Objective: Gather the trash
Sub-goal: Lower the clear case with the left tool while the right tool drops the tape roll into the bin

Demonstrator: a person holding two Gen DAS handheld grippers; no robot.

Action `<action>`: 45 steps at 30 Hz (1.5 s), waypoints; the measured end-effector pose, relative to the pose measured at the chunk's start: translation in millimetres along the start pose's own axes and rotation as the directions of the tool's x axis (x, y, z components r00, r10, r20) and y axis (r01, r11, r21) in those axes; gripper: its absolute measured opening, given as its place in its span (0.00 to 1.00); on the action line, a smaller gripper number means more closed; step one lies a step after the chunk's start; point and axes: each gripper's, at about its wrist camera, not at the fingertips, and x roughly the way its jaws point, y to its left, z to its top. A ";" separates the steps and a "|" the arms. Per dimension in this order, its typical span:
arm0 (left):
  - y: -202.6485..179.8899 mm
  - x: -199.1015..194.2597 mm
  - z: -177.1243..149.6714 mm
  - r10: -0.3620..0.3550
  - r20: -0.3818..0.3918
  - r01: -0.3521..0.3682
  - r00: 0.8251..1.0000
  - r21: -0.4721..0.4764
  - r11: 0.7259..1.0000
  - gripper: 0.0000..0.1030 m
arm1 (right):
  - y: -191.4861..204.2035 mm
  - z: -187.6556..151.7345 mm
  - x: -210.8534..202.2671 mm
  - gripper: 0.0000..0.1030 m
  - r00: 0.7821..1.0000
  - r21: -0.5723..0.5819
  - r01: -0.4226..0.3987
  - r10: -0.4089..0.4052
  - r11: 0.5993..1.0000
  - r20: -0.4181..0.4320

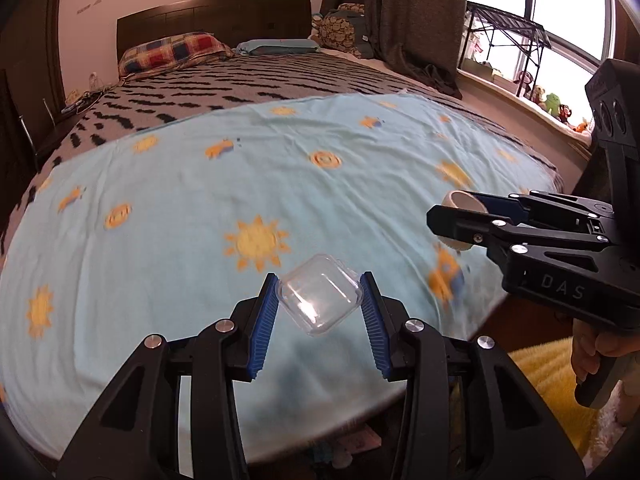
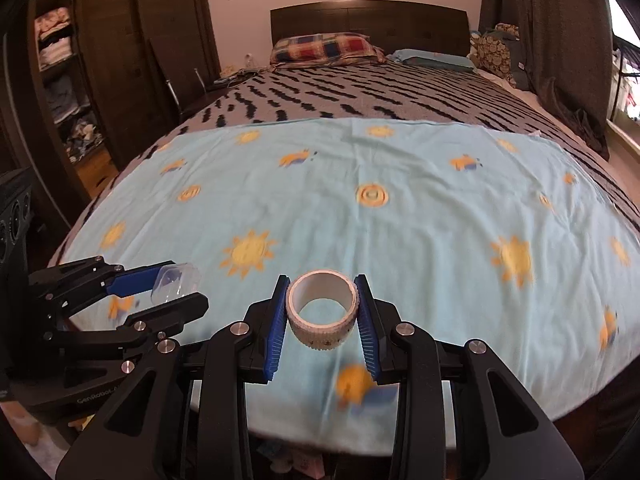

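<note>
Gripping a clear plastic box [image 1: 319, 294] between blue pads [image 1: 267, 320] of left claw [image 1: 320, 308], pinched across opposite walls, held clear above the blue sun-print sheet [image 1: 160, 220]. Right claw [image 2: 322, 312] clamped on a tape roll [image 2: 322, 312], pads on the outer band at both sides, hollow core facing the lens, also lifted off the sheet. Each claw visible in the other view too: right one off to the right with roll tucked between its fingers, left one low left with box poking out. Box likely very light, thin-walled, slick, prone to flexing or popping out if squeezed hard; best taken across flat sides near the middle, as now. Roll likely light, stiff ring, grippy patterned surface; side-to-side pinch on the band looks secure, little risk of crushing. Sheet spread over the foot of a bed [image 2: 360, 92] with black-and-grey striped cover; pillows [image 1: 172, 52] and dark headboard beyond, window and wire rack at right. No bin or bag in sight, so drop-off spot unknown. Sheet print smeared by blur near the bottom edge; floor clutter under the bed edge too dark to identify; hand [image 1: 592, 356] on right handle only partly in frame.
</note>
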 end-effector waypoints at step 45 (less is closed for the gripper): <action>1.5 77.4 -212.2 -0.025 -0.306 0.004 0.952 -0.069 0.998 0.54 | -4.7 -201.9 95.4 0.55 0.956 0.174 0.021 0.031 0.984 -0.293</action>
